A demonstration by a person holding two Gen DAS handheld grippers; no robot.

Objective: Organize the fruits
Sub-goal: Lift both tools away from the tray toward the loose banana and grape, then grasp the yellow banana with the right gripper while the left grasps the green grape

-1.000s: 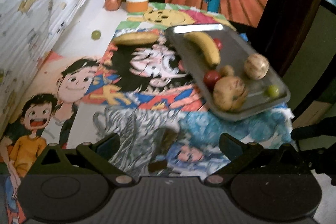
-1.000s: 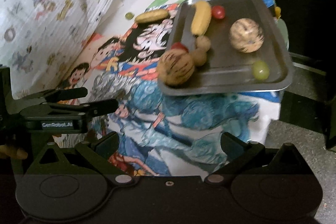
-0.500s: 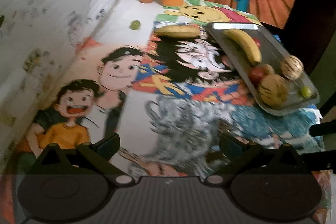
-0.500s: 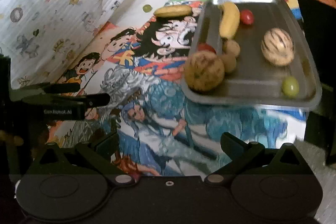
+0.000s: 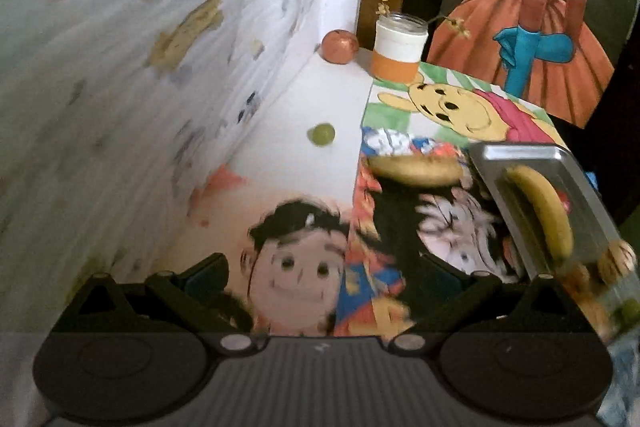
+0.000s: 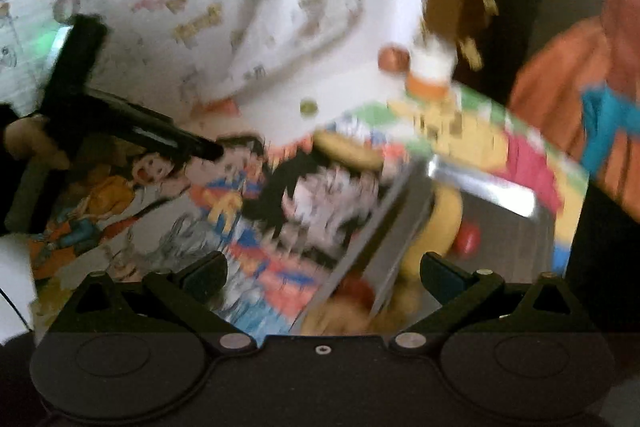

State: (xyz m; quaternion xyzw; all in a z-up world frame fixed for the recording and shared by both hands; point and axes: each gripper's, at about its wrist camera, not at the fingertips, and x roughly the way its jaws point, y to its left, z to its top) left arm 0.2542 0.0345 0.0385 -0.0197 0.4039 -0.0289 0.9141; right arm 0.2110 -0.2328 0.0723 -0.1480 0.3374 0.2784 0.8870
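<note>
While both tools hang above the cartoon-printed cloth (image 5: pixel 296 267), the left gripper (image 5: pixel 324 275) has its fingers spread wide with nothing between them, and the right gripper (image 6: pixel 324 273) stands the same, parted and bare. The metal tray (image 5: pixel 520 157) serves as landmark. On it lies a banana (image 5: pixel 544 209), its long axis running along the tray's length, one tip toward the tray's far rim. Just off the tray's far left corner lies a second yellow fruit (image 5: pixel 416 171), its long axis crosswise to the first, one end pointing at the tray. Farther left of the tray, on bare white surface, sits a green grape (image 5: pixel 321 135). Beyond the tray's far end stand a jar (image 5: pixel 398 53) and a reddish round fruit (image 5: pixel 340 47), side by side. The right wrist view is blurred.
</note>
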